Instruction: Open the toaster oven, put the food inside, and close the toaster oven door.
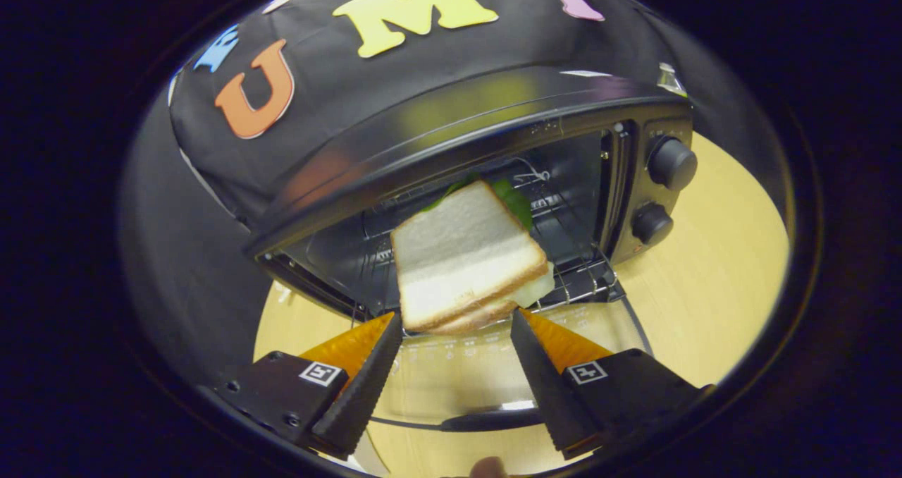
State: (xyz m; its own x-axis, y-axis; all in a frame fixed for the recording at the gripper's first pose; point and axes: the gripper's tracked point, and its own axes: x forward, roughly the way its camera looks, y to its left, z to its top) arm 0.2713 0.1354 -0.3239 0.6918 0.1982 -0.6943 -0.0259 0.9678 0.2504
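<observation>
Gripper [456, 317] fingers spread, holding nothing – sandwich [465, 256] just ahead, resting half inside oven [451, 154] on rack; door [493, 379] open beneath, likely awaiting closing.

The one camera is riding on the gripper [456, 321] and looking forward along its two fingers, which are spreading apart at about five and seven o'clock, touching nothing. It is tilting slightly downward and rolling a little clockwise, so the toaster oven [465, 182] is slanting from eight o'clock up to two o'clock. It is sitting close, facing straight into the open oven mouth from just in front of and above the lowered glass door [493, 365]. The sandwich [461, 252] on the rack is lying just ahead of the fingertips near centre. The wooden table [712, 280] is curving away around four o'clock, and the booth wall is rising toward twelve.
</observation>
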